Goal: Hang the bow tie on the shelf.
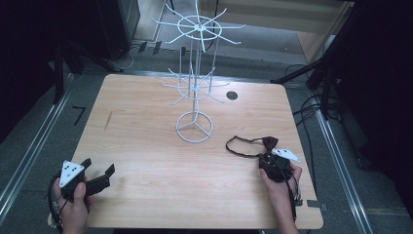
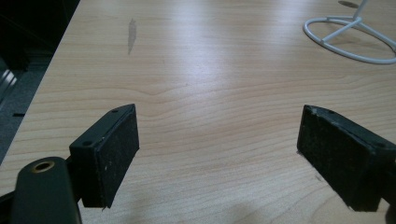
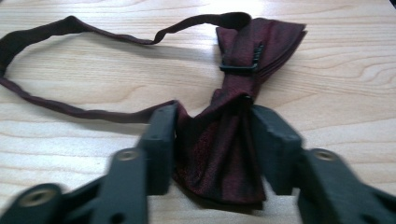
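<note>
Right gripper view: the bow tie (image 3: 224, 140) lies on the table (image 3: 327, 93) near its right front edge, its near wing pinched between the right gripper (image 3: 212, 140) jaws, strap looping left. The left gripper (image 2: 217, 144) rests spread wide, well apart, near the white rack (image 1: 195, 73).

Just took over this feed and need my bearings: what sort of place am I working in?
Likely a lab or recording workspace, not a shop: a bare wooden table on dark flooring with floor rails and loose cables. On it stand an empty white wire display rack and a maroon bow tie.
</note>
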Demonstrator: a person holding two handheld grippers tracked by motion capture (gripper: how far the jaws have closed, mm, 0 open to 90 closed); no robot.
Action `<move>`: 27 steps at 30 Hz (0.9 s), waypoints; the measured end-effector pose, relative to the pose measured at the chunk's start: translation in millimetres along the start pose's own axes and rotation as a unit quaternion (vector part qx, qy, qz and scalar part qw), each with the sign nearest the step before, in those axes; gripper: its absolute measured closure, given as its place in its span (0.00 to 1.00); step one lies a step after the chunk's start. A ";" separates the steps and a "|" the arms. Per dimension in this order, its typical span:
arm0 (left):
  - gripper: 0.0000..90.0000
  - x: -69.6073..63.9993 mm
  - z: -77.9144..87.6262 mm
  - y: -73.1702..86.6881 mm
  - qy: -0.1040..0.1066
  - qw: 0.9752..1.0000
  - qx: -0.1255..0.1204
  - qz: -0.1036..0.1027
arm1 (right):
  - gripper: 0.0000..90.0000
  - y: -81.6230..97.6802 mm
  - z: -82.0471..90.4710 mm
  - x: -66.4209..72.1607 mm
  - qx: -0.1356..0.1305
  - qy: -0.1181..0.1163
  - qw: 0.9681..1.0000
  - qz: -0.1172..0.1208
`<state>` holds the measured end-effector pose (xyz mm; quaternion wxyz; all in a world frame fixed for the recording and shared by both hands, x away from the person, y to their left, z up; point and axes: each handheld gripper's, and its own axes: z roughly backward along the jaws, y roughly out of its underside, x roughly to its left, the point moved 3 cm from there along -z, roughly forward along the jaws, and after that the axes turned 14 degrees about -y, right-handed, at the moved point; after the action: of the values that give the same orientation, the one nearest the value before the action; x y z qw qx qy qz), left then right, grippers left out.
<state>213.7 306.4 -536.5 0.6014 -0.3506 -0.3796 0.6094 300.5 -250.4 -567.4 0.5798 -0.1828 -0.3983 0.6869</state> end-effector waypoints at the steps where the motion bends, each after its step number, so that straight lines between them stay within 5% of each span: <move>1: 0.15 0.0 0.0 0.0 0.000 1.000 0.000 0.000 | 0.72 0.2 0.2 0.0 -0.001 -0.002 1.000 0.003; 13: 0.15 0.2 -0.3 -0.1 0.002 1.000 0.001 0.001 | 0.90 2.1 3.0 0.5 -0.014 -0.008 1.000 0.004; 27: 0.15 -0.6 -0.3 -0.1 0.001 1.000 0.002 0.000 | 0.91 -18.8 26.4 23.5 -0.094 -0.040 0.994 0.040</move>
<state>214.0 305.8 -536.5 0.6024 -0.3498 -0.3784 0.6096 287.8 -236.9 -531.9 0.5160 -0.2249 -0.4762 0.6756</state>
